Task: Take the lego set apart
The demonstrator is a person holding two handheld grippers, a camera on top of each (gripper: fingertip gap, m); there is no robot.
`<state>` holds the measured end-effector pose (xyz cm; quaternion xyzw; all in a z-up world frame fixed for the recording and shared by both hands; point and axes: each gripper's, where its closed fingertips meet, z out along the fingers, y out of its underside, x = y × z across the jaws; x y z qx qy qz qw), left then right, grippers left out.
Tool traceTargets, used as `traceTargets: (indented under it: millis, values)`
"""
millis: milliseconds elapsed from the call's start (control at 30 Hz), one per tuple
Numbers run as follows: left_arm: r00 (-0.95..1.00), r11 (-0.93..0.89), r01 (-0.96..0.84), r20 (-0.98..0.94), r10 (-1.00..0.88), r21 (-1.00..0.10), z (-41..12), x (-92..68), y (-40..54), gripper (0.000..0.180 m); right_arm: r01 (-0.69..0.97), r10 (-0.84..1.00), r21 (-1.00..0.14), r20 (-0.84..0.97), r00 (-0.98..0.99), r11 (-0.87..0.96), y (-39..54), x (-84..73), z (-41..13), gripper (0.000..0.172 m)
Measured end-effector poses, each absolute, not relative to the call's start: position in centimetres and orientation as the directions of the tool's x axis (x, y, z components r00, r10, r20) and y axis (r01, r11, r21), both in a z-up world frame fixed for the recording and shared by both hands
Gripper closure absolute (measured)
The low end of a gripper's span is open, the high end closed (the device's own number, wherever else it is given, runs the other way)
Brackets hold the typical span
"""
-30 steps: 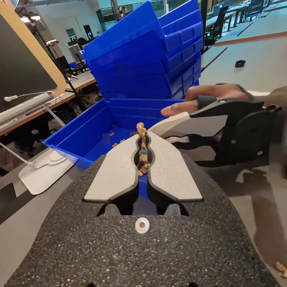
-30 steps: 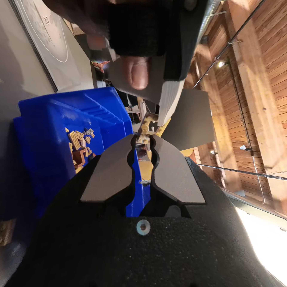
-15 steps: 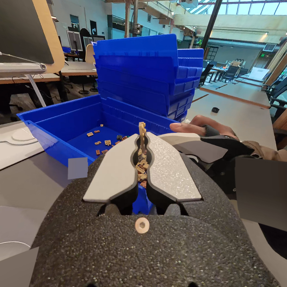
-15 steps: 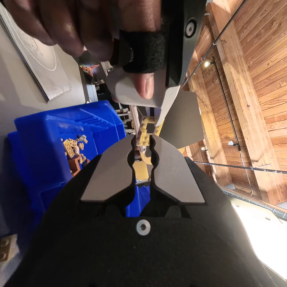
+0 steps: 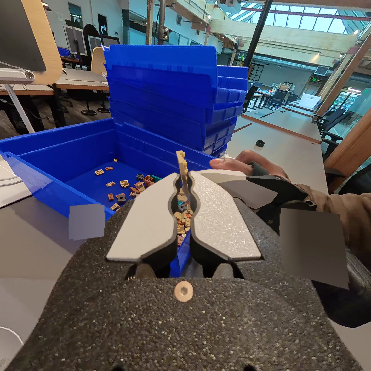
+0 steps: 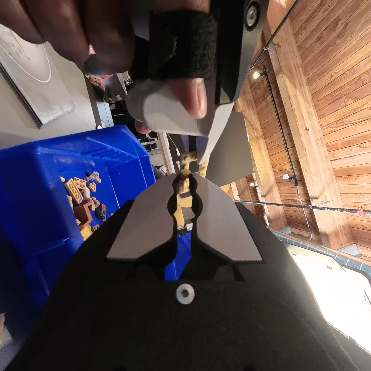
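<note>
Both jaws nearly shut, pinching one tan studded plate (image 5: 183,166).

Open office, long grey desks (image 5: 281,128), skylights (image 5: 313,20), wooden plank ceiling (image 6: 321,100)

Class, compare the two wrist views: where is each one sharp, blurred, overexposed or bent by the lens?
Left wrist view: evenly lit, tan plate sharp, stacked blue bins bowed by the wide angle. Right wrist view: hand and tan plate blurred, lower right corner blown out white.
</note>
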<state>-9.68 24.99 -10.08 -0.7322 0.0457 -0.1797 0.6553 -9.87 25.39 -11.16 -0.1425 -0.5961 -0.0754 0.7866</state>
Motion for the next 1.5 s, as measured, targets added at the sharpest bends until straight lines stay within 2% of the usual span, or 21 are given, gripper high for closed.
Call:
traceTargets:
  millis: [333,400,467,567,700,833,900,967,1100,1167,1367,1433,1500]
  values:
    - [0.917,-0.19,0.196,0.248,-0.311,-0.962,-10.4,-9.4,25.1,0.158,0.312,0.062,-0.162,0.95,0.307,0.936,25.7,-9.7,-10.4,0.163]
    - [0.921,-0.19,0.191,0.242,-0.304,-0.963,-10.6,-9.3,25.2,0.162,0.298,0.054,-0.149,0.951,0.306,0.943,25.2,-9.7,-10.4,0.163]
    - [0.916,-0.185,0.184,0.236,-0.324,-0.965,-10.6,-9.1,25.0,0.175,0.297,0.06,-0.154,0.951,0.302,0.943,25.0,-9.8,-10.5,0.163]
    - [0.926,-0.158,0.127,0.175,-0.334,-0.979,-10.5,-9.1,24.9,0.175,0.264,0.094,-0.171,0.955,0.283,0.949,24.8,-9.7,-10.3,0.163]
    - [0.942,-0.106,-0.062,-0.023,-0.335,-0.992,-10.3,-9.0,24.7,0.175,0.162,0.285,-0.32,0.936,0.204,0.934,24.6,-9.6,-10.3,0.164]
    - [0.945,-0.067,-0.124,-0.097,-0.312,-0.99,-9.9,-10.1,24.6,0.176,0.057,0.5,-0.503,0.863,0.069,0.862,24.1,-9.4,-10.5,0.164]
    - [0.946,-0.062,-0.076,-0.052,-0.321,-0.995,-9.4,-11.1,24.5,0.176,0.063,0.548,-0.55,0.835,0.049,0.833,24.6,-9.4,-10.7,0.164]
    - [0.949,-0.06,-0.014,0.006,-0.316,-0.998,-9.1,-11.9,24.4,0.176,0.097,0.538,-0.542,0.841,0.062,0.835,25.5,-9.6,-11.1,0.164]
    - [0.93,-0.091,0.102,0.128,-0.344,-0.991,-9.6,-11.7,24.6,0.176,0.339,0.506,-0.496,0.86,0.064,0.8,29.2,-10.3,-14.0,0.163]
    - [0.906,-0.11,0.177,0.206,-0.369,-0.978,-9.9,-11.5,24.8,0.176,0.377,0.564,-0.542,0.824,0.061,0.751,29.9,-10.4,-14.8,0.159]
    - [0.821,-0.124,0.353,0.371,-0.435,-0.927,-9.5,-11.2,24.7,0.176,0.286,0.832,-0.809,0.551,0.062,0.514,29.3,-10.2,-13.2,0.149]
    - [0.781,-0.143,0.414,0.432,-0.451,-0.899,-9.5,-11.1,24.6,0.176,0.253,0.863,-0.844,0.501,0.058,0.473,29.2,-10.1,-12.5,0.141]
    - [0.734,-0.172,0.473,0.494,-0.466,-0.864,-9.5,-11.0,24.6,0.176,0.195,0.818,-0.811,0.572,0.063,0.552,28.6,-9.9,-11.5,0.138]
